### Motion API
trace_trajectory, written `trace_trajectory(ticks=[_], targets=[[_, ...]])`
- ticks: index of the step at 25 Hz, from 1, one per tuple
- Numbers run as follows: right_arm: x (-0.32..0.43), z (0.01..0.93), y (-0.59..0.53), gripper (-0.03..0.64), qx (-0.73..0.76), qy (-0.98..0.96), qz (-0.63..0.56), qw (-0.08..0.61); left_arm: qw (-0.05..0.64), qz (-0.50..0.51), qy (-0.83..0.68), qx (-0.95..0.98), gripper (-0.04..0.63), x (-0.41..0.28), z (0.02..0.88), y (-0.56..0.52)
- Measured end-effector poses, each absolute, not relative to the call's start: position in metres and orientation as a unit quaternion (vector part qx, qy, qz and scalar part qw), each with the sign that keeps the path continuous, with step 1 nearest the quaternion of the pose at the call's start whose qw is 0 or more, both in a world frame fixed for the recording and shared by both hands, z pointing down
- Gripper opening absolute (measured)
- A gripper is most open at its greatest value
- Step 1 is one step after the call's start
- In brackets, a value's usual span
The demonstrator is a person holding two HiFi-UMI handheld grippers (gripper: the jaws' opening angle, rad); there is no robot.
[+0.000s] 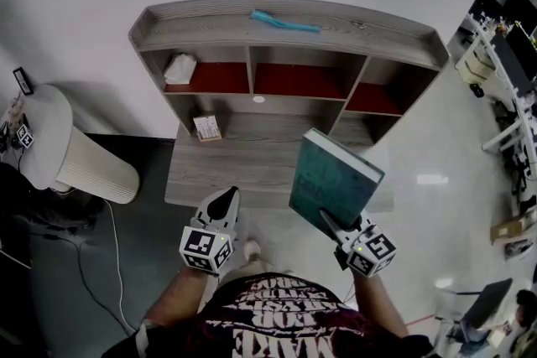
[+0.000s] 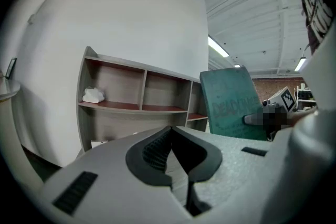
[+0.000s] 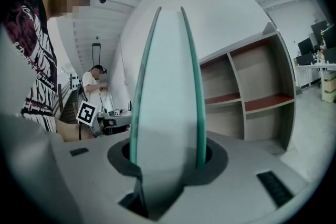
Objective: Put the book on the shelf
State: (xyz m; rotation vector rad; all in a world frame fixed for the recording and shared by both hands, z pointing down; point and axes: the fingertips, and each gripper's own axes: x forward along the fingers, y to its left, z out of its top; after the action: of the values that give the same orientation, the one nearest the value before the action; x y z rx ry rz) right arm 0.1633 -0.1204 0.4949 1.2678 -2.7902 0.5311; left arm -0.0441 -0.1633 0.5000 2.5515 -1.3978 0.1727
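A teal hardcover book (image 1: 334,178) hangs tilted over the front right part of the desk, below the shelf's right side. My right gripper (image 1: 333,226) is shut on its lower edge. In the right gripper view the book's white page edge (image 3: 165,86) stands upright between the jaws of that gripper (image 3: 167,157). The grey shelf unit (image 1: 285,33) has three compartments with red floors. My left gripper (image 1: 225,199) hovers at the desk's front edge, left of the book. In the left gripper view that gripper (image 2: 173,152) is shut with nothing in it, and the book (image 2: 233,102) shows at the right.
A white crumpled thing (image 1: 179,67) lies in the left compartment. A small box (image 1: 206,127) stands on the desk (image 1: 235,168), a blue object (image 1: 284,21) lies on the shelf's top. A white round stand (image 1: 75,155) is at the left, office desks (image 1: 503,54) at the right.
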Motion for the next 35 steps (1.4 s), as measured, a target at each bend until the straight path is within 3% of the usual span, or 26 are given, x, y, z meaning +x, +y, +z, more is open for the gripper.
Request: trace_trajectory(ticks=[35], targets=[[0.076, 0.467, -0.204, 0.167, 0.429, -0.892, 0.141, 0.024, 0.117, 0.045, -0.434, 0.892, 0.006, -0.112, 0.498, -0.251]])
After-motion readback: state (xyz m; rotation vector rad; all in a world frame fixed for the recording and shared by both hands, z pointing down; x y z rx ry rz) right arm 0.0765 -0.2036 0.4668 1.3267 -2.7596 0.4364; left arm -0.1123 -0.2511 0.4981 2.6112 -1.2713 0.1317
